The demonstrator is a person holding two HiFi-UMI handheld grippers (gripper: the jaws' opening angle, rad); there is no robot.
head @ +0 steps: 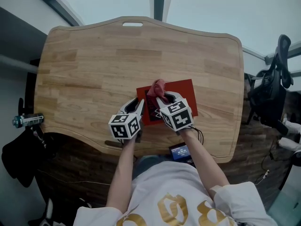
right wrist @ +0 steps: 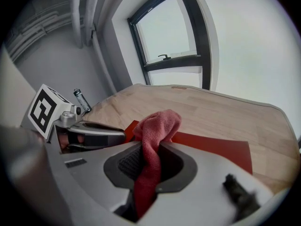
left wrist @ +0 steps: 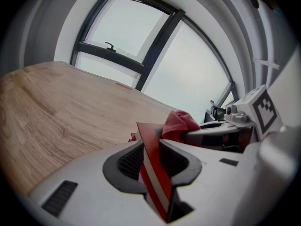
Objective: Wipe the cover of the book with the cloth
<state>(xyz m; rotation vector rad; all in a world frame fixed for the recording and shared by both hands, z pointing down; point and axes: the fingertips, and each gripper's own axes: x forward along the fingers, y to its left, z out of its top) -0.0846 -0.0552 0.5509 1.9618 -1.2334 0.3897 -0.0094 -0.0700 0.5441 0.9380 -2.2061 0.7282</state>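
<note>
Left gripper (left wrist: 153, 161) clamped on edge of red book (head: 183, 91). Right gripper (right wrist: 146, 166) pinches pink-red cloth (right wrist: 157, 121), bunched over the cover. Book sits mid-table near the front edge of light wooden table (head: 94, 65). Gold print on shirt (head: 164, 192) unreadable. Dark-framed window (right wrist: 171, 36), grey walls.

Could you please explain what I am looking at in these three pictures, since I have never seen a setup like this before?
There is no robot here: a person holds a two-jaw gripper in each hand. The top-down picture comes from a camera on the person's head. The other two come from cameras riding on the grippers, each looking along its own jaws. A red book lies on the wooden table. The left gripper is shut on an edge of the book. The right gripper pinches a pinkish-red cloth, bunched up over the cover. The black-and-white marker cubes are parts of the grippers.
</note>
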